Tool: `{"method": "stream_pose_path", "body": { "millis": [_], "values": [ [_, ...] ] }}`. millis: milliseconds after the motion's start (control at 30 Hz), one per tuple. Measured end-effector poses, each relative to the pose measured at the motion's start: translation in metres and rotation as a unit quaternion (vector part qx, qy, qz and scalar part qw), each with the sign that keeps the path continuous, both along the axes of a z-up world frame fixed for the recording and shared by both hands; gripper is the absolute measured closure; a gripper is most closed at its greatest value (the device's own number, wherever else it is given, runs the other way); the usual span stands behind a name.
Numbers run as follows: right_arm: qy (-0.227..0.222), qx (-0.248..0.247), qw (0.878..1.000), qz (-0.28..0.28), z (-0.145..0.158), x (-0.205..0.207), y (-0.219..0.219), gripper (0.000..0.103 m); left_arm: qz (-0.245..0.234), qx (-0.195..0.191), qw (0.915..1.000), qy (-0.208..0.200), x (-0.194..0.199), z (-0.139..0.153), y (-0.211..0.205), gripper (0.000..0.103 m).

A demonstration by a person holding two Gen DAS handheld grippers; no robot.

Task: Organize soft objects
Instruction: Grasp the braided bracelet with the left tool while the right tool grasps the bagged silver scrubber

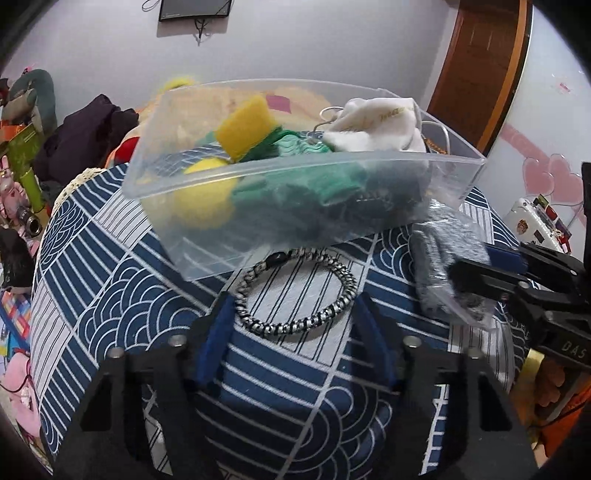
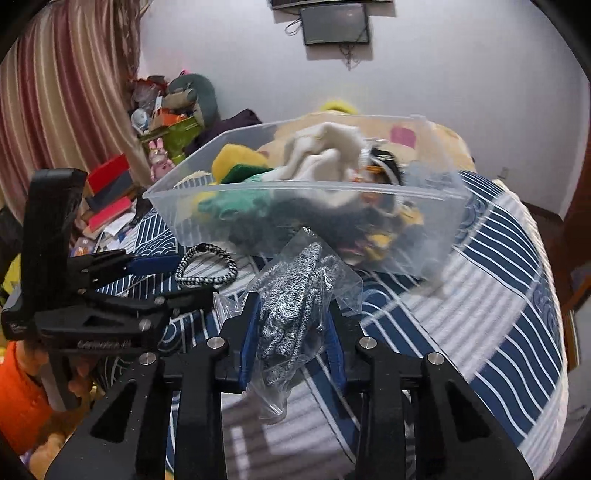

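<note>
A clear plastic bin (image 1: 258, 177) (image 2: 258, 195) stands on the blue patterned cloth and holds a yellow sponge (image 1: 243, 125), green cloth (image 1: 295, 184) and a white cloth (image 1: 376, 125). A black-and-white braided loop (image 1: 295, 291) (image 2: 205, 267) lies on the cloth in front of the bin, between the fingers of my open left gripper (image 1: 293, 314) (image 2: 184, 275). My right gripper (image 2: 293, 314) (image 1: 476, 275) is shut on a clear bag of grey knit gloves (image 2: 291, 314) (image 1: 443, 258), held beside the bin's near wall.
The blue-and-white patterned cloth (image 1: 129, 295) covers a rounded surface that falls away at the sides. Clutter of books, boxes and toys (image 2: 155, 147) lies to the left. A wooden door (image 1: 480, 66) stands at the right, and a screen (image 2: 334, 24) hangs on the wall.
</note>
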State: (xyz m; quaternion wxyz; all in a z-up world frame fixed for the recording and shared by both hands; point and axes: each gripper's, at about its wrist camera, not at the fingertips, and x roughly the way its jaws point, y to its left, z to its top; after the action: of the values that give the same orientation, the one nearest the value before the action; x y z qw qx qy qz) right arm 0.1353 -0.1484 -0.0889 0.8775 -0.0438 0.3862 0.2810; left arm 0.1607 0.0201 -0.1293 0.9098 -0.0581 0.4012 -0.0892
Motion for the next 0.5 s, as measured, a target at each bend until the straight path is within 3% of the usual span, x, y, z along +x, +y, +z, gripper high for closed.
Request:
{"method": "stream_pose_path", "body": {
  "millis": [233,500],
  "values": [
    [-0.013,0.008,1.000,-0.013,0.008,-0.007,-0.011,0.073,0.002,-0.013,0.9999,-0.008,-0.010,0.000,0.004,0.096],
    [-0.040,0.017,0.999,-0.007,0.025,-0.018,-0.011,0.075,0.012,-0.007,0.9993,-0.034,-0.050,0.012,0.013,0.097]
  ]
}}
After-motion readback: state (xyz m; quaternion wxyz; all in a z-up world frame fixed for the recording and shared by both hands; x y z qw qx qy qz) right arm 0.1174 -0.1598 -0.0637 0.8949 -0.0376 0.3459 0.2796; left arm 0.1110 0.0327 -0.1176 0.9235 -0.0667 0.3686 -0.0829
